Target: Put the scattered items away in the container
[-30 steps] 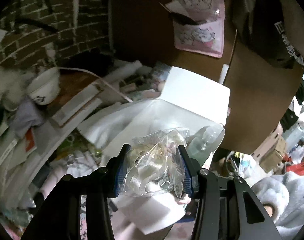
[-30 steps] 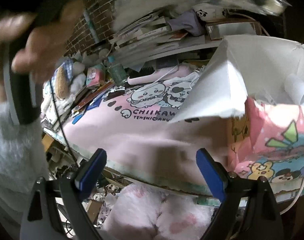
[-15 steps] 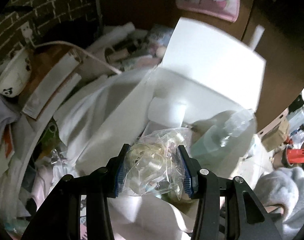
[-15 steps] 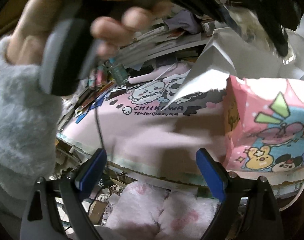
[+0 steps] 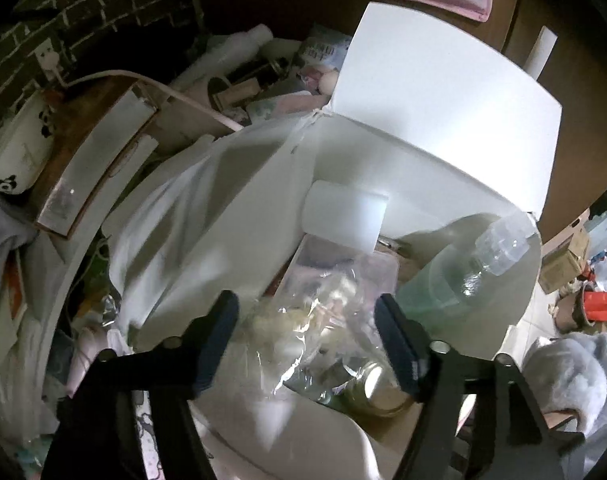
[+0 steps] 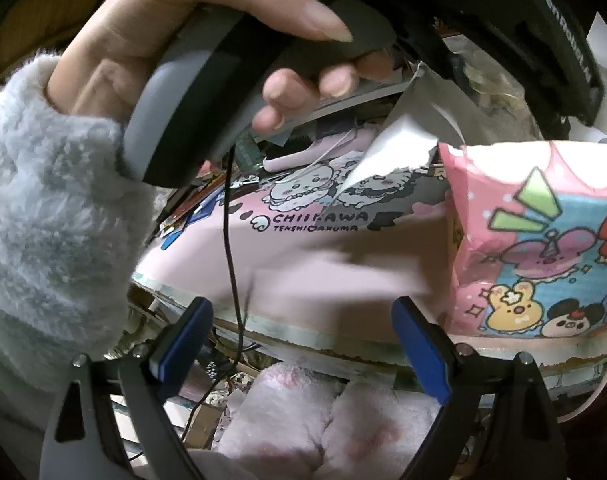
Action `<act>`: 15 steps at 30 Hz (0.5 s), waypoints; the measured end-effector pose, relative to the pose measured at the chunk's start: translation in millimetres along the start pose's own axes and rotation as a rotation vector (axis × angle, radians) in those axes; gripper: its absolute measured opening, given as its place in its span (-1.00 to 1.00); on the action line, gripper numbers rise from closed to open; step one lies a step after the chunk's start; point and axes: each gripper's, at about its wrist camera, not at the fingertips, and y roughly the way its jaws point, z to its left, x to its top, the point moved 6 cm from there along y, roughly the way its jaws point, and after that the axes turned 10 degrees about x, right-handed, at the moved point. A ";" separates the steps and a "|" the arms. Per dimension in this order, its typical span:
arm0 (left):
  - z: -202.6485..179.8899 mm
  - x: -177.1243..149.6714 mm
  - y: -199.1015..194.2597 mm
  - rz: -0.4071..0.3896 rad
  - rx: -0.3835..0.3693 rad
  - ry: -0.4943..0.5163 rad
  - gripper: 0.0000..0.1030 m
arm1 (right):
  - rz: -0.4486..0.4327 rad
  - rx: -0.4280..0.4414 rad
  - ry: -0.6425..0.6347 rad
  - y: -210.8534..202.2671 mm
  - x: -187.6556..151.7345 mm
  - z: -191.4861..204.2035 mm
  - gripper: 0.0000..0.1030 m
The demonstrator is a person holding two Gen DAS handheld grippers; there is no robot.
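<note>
In the left wrist view my left gripper (image 5: 307, 320) hangs open over the open white box (image 5: 443, 128). A clear plastic bag of pale small items (image 5: 315, 332) lies loose between the spread fingers, inside the box. A clear bottle (image 5: 475, 264), a white cylinder (image 5: 343, 216) and a glass jar (image 5: 377, 388) also lie in the box. In the right wrist view my right gripper (image 6: 303, 344) is open and empty, above the front edge of a pink printed mat (image 6: 303, 248). The box's pink cartoon-printed side (image 6: 543, 240) stands to its right.
The person's hand in a fluffy grey sleeve (image 6: 43, 216) holds the left gripper's handle (image 6: 207, 96) close before the right camera, with a black cable (image 6: 231, 264) hanging down. Cluttered shelves, a panda bowl (image 5: 19, 152) and white cloth (image 5: 175, 208) lie left of the box.
My left gripper has moved down over the box and opened, letting go of the plastic bag. The left hand has come closer in the right wrist view. The right gripper stays open.
</note>
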 end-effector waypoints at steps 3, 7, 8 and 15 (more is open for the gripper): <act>0.6 1.8 -3.1 -0.012 0.010 -0.002 0.51 | 0.002 0.004 -0.001 0.5 -0.1 0.6 0.74; 2.2 3.5 -11.9 -0.041 0.025 -0.012 0.63 | 0.002 0.004 0.000 0.9 0.2 0.2 0.74; 2.1 3.7 -15.0 -0.050 0.030 -0.015 0.64 | 0.001 0.004 0.001 1.2 0.1 -0.3 0.74; -0.1 -1.7 -49.2 -0.155 0.125 -0.012 0.75 | -0.006 -0.010 0.002 0.0 1.2 -2.3 0.74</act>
